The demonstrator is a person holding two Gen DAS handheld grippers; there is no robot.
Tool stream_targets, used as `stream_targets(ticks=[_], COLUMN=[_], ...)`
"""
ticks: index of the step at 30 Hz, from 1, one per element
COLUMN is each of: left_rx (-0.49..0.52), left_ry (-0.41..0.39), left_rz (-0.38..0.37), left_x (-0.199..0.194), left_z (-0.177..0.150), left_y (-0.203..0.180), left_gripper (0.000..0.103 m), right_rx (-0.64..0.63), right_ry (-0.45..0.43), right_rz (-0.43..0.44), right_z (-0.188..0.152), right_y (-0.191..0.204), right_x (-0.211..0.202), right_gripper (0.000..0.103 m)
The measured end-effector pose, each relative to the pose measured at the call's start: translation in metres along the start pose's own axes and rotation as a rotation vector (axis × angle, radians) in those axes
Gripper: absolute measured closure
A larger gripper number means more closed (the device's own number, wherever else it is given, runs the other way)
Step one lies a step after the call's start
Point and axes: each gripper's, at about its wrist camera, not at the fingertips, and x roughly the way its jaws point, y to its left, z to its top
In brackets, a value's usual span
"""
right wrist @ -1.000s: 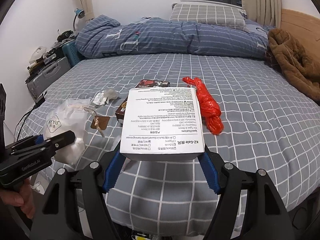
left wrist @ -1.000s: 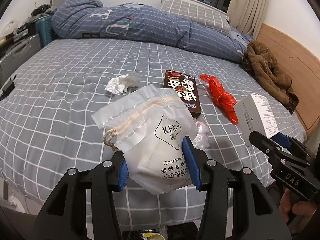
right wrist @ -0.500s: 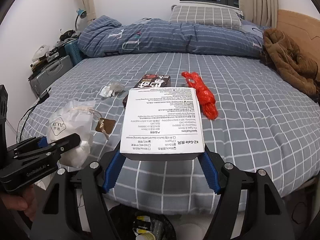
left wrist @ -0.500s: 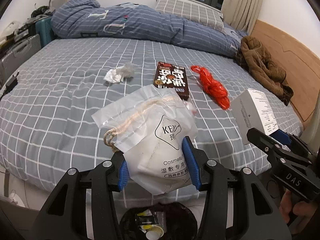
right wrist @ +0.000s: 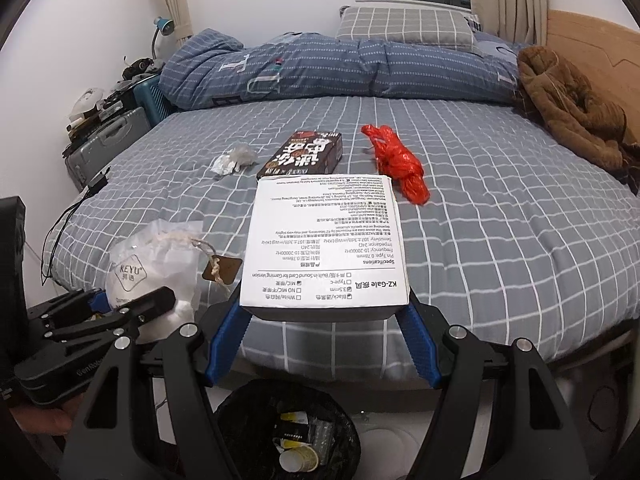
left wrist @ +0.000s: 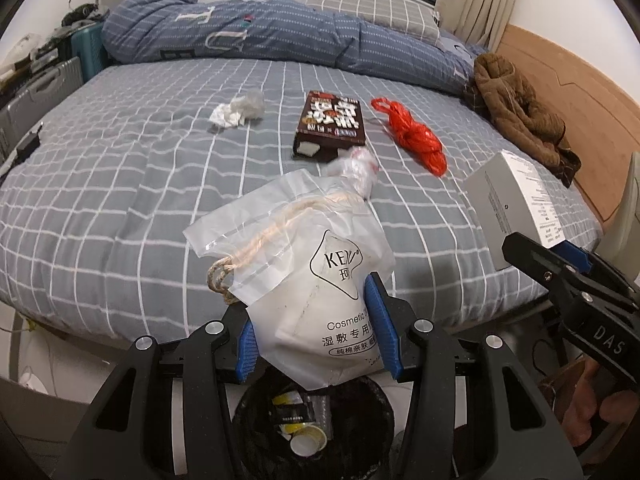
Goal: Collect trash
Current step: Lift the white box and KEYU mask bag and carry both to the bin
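Observation:
My left gripper (left wrist: 316, 328) is shut on a white plastic cosmetic bag (left wrist: 308, 272) with a rope cord, held above a black-lined trash bin (left wrist: 312, 428). My right gripper (right wrist: 324, 332) is shut on a white printed box (right wrist: 326, 248), also above the bin (right wrist: 292, 432), which holds cups and wrappers. On the grey checked bed lie a crumpled tissue (left wrist: 238, 110), a dark brown snack box (left wrist: 332, 124), a red plastic bag (left wrist: 416, 136) and a small clear wrapper (left wrist: 356, 168). The right wrist view shows the cosmetic bag (right wrist: 152, 264) at lower left, and the left wrist view shows the white box (left wrist: 512, 204) at right.
A rolled blue duvet (right wrist: 340, 68) and a checked pillow (right wrist: 404, 28) lie at the bed's far side. A brown jacket (right wrist: 572, 108) rests by the wooden headboard. Suitcases (right wrist: 108, 140) with clutter stand left of the bed. A black cable (right wrist: 72, 216) hangs over the left edge.
Both grippers have drawn back from the bed with their items still held. The trash bin has come into view below them, and the bed litter looks farther away.

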Motion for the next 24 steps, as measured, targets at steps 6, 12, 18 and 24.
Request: stream_targets(ticks=[6, 12, 18, 24], left_rx=[-0.003, -0.012, -0.015, -0.016], left_ry=[0.023, 0.036, 0.052, 0.086], left_rz=[0.014, 0.021, 0.030, 0.046], left_x=[0.000, -0.004, -0.006, -0.001], left_z=[-0.018, -0.032, -0.048, -0.066], left_y=[0.001, 0.004, 0.006, 0.008], left_gripper=[0.056, 0.056, 0.056, 0.056], right_rx=[-0.001, 0.010, 0.007, 0.004], right_ry=[0.022, 0.045, 0.068, 0.098], right_rz=[-0.005, -0.001, 0.000, -0.002], right_z=[-0.015, -0.028, -0.044, -0.061], right_y=[0.003, 0.005, 0.008, 0.010], right_x=[-0.003, -0.004, -0.007, -0.007], right_gripper=[0.036, 0.036, 0.036, 0.036])
